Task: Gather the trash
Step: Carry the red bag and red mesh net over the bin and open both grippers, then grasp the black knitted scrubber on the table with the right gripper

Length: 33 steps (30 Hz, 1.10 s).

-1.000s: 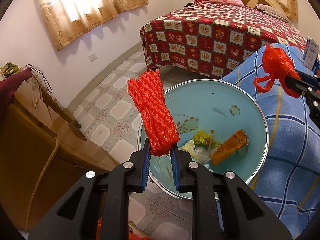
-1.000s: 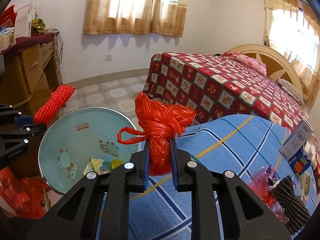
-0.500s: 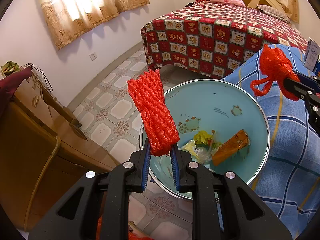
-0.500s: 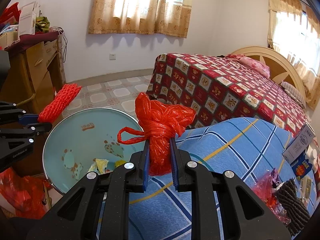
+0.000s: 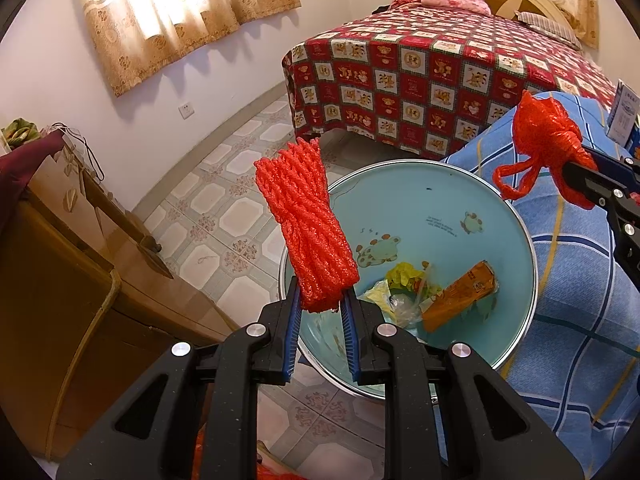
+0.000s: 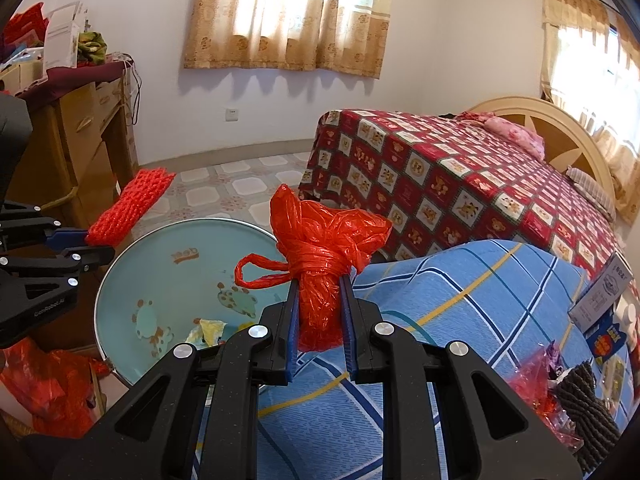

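Note:
My left gripper [image 5: 320,312] is shut on a red foam net sleeve [image 5: 306,224] and holds it upright over the near left rim of a light blue basin [image 5: 420,200]. The basin holds an orange wrapper [image 5: 460,296] and yellow scraps [image 5: 404,276]. My right gripper [image 6: 319,304] is shut on a knotted red plastic bag [image 6: 324,248], held above the blue checked cloth [image 6: 460,300] just right of the basin [image 6: 168,264]. The left gripper with its net sleeve [image 6: 128,208] shows at the left of the right wrist view. The right gripper and its bag [image 5: 544,140] show at the right of the left wrist view.
A bed with a red patterned cover [image 5: 440,64] stands behind. A wooden cabinet [image 5: 60,272] is at the left. Red plastic bags [image 6: 48,388] lie on the floor by the basin. A carton [image 6: 604,292], snack packets and a dark knit item [image 6: 584,400] lie on the blue cloth at right.
Both grippers keep their hold. The right gripper with the red bag has drifted slightly toward the basin; the left gripper has hardly moved.

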Each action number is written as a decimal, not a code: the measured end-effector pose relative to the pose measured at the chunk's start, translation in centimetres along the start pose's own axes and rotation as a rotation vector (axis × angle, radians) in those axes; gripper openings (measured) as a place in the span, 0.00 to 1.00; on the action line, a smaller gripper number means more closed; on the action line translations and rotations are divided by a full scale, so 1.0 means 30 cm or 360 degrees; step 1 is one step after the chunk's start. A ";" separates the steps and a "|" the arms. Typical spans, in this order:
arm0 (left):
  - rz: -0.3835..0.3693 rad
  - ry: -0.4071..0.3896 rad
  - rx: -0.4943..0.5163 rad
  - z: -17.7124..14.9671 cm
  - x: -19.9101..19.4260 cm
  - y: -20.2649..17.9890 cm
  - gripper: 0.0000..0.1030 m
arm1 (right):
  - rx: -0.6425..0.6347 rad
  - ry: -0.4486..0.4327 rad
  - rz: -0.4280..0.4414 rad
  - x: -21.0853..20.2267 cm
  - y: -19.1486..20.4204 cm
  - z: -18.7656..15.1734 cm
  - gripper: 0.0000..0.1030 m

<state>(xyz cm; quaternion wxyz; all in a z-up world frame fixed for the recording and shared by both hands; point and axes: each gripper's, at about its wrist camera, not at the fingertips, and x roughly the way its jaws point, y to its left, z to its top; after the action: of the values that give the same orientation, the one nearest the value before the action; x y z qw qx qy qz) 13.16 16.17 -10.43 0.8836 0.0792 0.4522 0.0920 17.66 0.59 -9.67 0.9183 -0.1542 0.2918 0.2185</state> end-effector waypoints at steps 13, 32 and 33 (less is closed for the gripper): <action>-0.0071 -0.0028 0.0020 0.007 -0.024 -0.044 0.46 | -0.0009 0.0005 0.0127 0.009 0.024 -0.007 0.37; -0.0121 0.0028 0.0130 -0.057 0.015 -0.188 0.71 | 0.0249 -0.0057 -0.0291 -0.293 -0.262 -0.243 0.56; -0.0123 0.0038 0.0139 -0.061 0.019 -0.202 0.74 | 0.0278 -0.0069 -0.0351 -0.322 -0.299 -0.261 0.57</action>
<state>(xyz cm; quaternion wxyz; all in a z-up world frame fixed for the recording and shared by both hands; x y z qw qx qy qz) 12.55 10.52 -13.27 0.8768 0.0991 0.4689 0.0388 11.31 -13.31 -8.58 0.9528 -0.1001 0.2711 0.0932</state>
